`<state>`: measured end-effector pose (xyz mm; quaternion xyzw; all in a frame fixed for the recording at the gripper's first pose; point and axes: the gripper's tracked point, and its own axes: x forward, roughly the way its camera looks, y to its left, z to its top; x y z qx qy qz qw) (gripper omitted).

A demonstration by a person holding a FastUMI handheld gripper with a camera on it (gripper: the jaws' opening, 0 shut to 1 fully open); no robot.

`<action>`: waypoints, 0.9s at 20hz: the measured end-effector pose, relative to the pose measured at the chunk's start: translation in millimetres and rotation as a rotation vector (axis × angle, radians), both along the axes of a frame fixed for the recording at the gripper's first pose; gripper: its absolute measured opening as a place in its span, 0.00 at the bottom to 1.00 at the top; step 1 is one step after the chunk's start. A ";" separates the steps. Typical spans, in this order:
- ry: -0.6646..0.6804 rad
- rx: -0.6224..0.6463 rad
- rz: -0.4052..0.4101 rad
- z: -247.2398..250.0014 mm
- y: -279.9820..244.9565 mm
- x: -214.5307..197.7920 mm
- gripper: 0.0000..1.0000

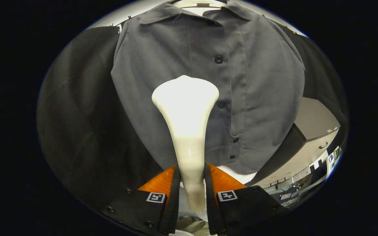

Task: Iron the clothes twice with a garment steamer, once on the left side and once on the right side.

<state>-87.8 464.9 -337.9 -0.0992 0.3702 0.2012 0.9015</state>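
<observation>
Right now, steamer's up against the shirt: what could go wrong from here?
1. The hand-held gripper pinches only the narrow handle of the white steamer; the wide head could twist or slip in the fingers.
2. The head sits near the button placket of the grey shirt; it might catch a button.
3. The shirt hangs loose, so pushing may swing it away.

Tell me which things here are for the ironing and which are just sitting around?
For the ironing:
- grey shirt, hanging up, buttoned
- white steamer, its wide head in front of the shirt's middle
- gripper, shut on the steamer's handle

Just sitting around:
- black cloth behind the shirt
- cabinet off beyond the shirt's edge
</observation>
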 end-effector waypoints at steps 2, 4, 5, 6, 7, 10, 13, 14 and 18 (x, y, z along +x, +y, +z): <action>0.014 -0.006 0.002 -7.5 -2.8 -4.3 0.44; 0.034 -0.013 0.003 -16.5 -4.9 -6.5 0.44; 0.047 -0.019 0.003 -22.4 -6.1 -7.8 0.44; 0.059 -0.025 0.001 -27.9 -8.2 -9.4 0.44; 0.071 -0.031 -0.001 -35.4 -10.7 -11.2 0.44; 0.104 -0.050 -0.007 -54.6 -16.5 -15.7 0.44; 0.135 -0.066 -0.013 -70.2 -22.3 -18.9 0.44; 0.144 -0.070 -0.014 -76.9 -25.7 -20.3 0.44; 0.183 -0.086 -0.020 -95.3 -33.5 -23.7 0.44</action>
